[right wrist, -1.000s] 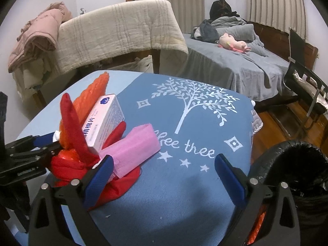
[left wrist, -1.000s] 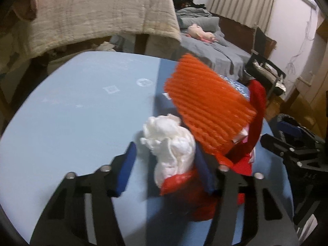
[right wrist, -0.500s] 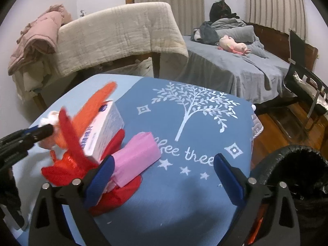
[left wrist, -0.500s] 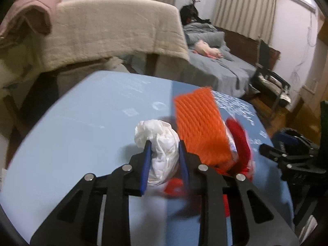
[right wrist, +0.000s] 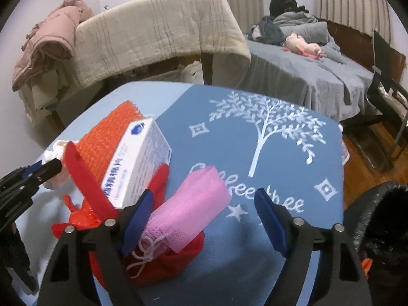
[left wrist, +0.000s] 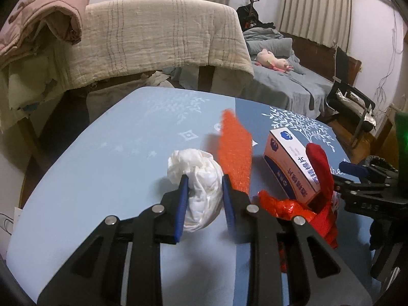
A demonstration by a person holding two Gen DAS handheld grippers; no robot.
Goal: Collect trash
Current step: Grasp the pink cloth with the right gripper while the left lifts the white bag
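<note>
Surface [left wrist: 114,158]: your blue cloth-covered work area; the trash sits toward its near right part.
Bin [right wrist: 377,219]: black-lined, just off the right edge; judge your carry toward it.
Bag [right wrist: 178,257]: red, holding the box [right wrist: 137,163], mesh [right wrist: 107,137] and pink pack [right wrist: 188,211].
Right gripper [right wrist: 204,221]: spread wide, empty, over the pink pack.
Left gripper [left wrist: 205,199]: clamped on the wad [left wrist: 199,178]; lift it straight, keeping clear of the mesh.
</note>
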